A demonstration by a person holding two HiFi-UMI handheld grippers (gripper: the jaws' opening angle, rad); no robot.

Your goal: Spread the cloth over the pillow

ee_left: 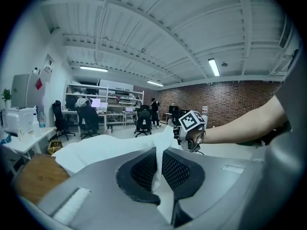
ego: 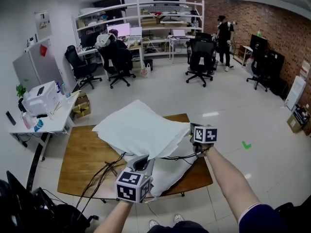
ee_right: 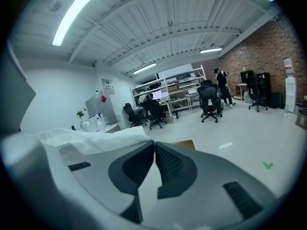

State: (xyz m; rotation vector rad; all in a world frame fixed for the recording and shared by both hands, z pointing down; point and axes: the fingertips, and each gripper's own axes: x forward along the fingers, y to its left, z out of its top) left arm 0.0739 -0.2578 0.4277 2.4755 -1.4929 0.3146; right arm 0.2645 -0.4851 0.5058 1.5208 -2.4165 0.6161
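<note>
- Left gripper: your forearm is low at the near table edge. The jaws are pinched on a fold of the white cloth.
- Right gripper: your arm is stretched forward. The jaws are closed on the cloth's right edge.
- Cloth: billowed above the wooden table, over a white heap. You cannot tell whether the heap is the pillow.
- Only the left gripper view shows the fold between the pads.
- Cubes: black-and-white square markers.

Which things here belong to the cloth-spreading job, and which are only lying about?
For the job: cloth; pillow under it; left gripper and right gripper, both shut on the cloth.
Lying about: cables; printer; office chairs.
</note>
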